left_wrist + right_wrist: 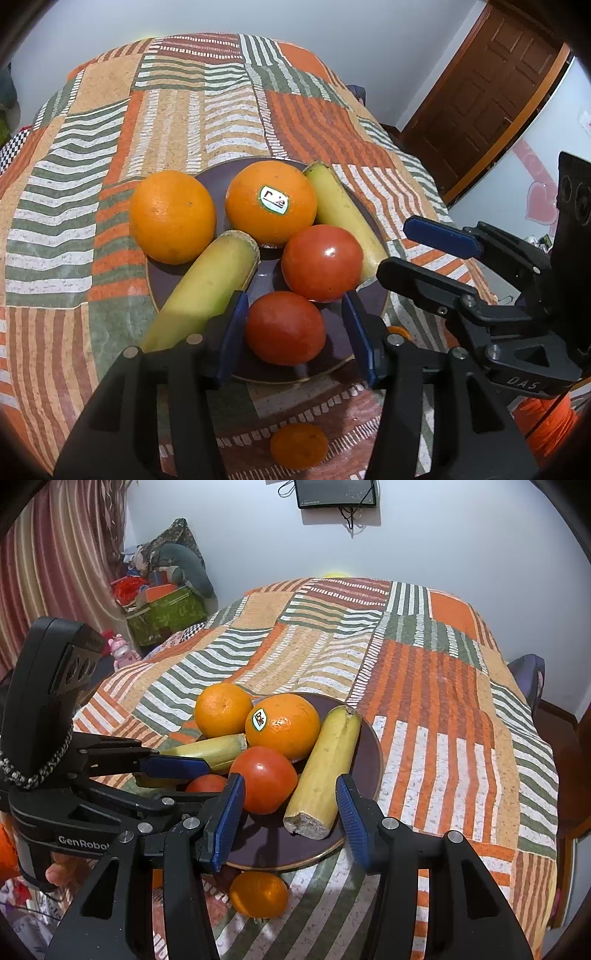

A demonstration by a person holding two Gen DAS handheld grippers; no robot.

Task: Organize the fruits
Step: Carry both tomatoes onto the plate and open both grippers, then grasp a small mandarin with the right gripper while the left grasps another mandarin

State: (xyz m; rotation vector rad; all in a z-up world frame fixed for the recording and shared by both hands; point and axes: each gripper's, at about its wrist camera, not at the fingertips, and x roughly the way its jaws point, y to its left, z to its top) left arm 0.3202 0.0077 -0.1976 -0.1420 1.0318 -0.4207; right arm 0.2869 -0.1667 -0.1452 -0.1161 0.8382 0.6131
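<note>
A dark plate point(334, 345) point(280, 849) holds two oranges, two tomatoes and two banana pieces. My left gripper point(293, 332) is open, its fingers on either side of the near tomato point(285, 328), not touching it. The far tomato point(322, 263) point(264, 779) lies behind it. The stickered orange point(270, 203) point(282, 725) and a plain orange point(172, 216) point(222, 709) sit at the back. My right gripper point(290, 816) point(391, 251) is open near the cut end of the right banana piece point(321, 775) point(343, 218). A small tangerine point(299, 445) point(258, 893) lies on the cloth before the plate.
The table wears a striped patchwork cloth point(155, 110) point(443, 701). The left banana piece point(207, 288) overhangs the plate rim. A wooden door point(487, 96) stands right; boxes and clutter point(162, 602) sit by a curtain at the left.
</note>
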